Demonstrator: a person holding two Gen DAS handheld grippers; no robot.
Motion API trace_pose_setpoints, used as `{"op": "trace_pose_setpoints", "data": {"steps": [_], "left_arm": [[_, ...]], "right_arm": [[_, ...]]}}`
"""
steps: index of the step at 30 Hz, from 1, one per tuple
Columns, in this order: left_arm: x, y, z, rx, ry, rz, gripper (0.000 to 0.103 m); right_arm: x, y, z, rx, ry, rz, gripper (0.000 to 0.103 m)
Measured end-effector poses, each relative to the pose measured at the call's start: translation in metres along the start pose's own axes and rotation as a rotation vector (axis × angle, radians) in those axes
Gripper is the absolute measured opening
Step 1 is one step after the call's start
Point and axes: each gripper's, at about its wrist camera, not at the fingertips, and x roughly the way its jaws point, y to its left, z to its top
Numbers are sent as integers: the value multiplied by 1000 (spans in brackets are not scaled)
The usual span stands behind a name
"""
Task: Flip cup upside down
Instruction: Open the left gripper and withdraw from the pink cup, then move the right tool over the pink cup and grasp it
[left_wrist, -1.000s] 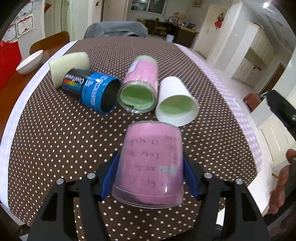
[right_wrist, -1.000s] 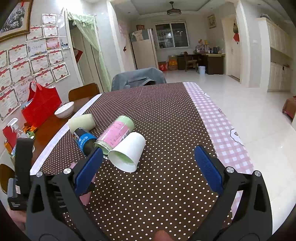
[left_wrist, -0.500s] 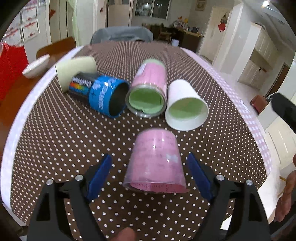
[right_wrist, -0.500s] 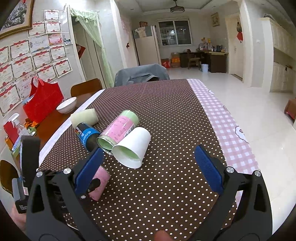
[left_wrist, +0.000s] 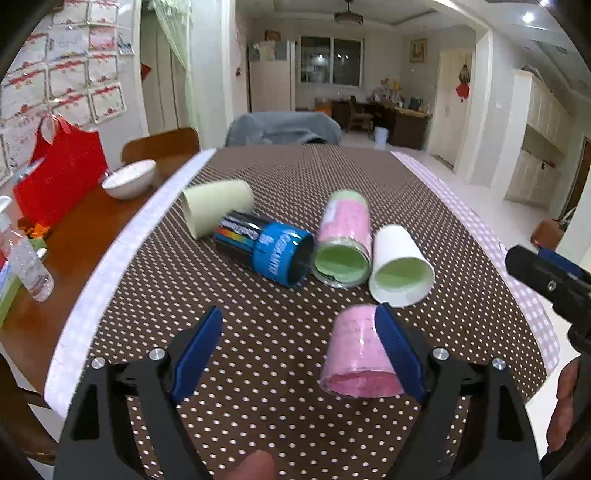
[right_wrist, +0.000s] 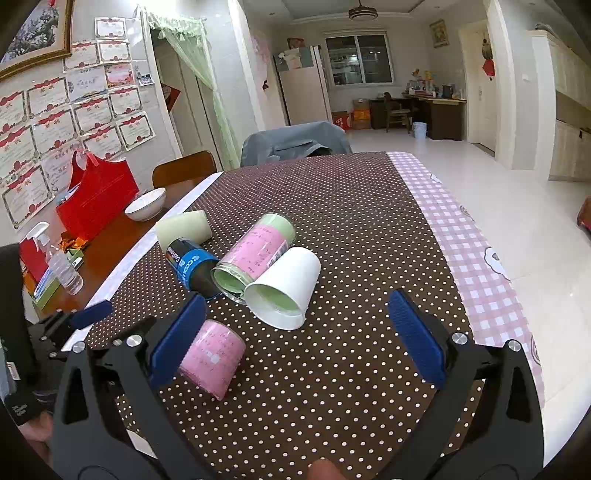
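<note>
Pink cup (left_wrist: 360, 354) stands upside down on my dotted tablecloth (left_wrist: 258, 332), its wide mouth on the cloth. My left gripper (left_wrist: 299, 347) has its jaws spread wide; the right blue pad (left_wrist: 397, 350) sits in front of the cup. My right gripper (right_wrist: 295, 332) is spread wide too, holding nothing. Near the pink cup lie a white cup (left_wrist: 400, 267), a green jar (left_wrist: 343, 243) and a blue can (left_wrist: 269, 247), all on their sides.
</note>
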Motion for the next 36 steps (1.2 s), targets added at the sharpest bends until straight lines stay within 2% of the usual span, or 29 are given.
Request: {"op": "trace_pose_setpoints", "data": {"steps": [5,13,21,30,36], "left_arm": [[-16,7,3,-6,-54,38,83],[-35,22,12,-26,-104,60,83],[-47,42,23,-46,-145,81,83],[-54,65,38,-69,-188,49,83],[-41,74,50,-72,-175,18,83]], "right_arm": [[1,9,2,-16,12,7,97],[0,26,9,-47,21,6,97],[16,44,21,-78,58,-4,97],[28,65,35,-98,102,-21,97],[36,71,43,-77,150,-35,97]]}}
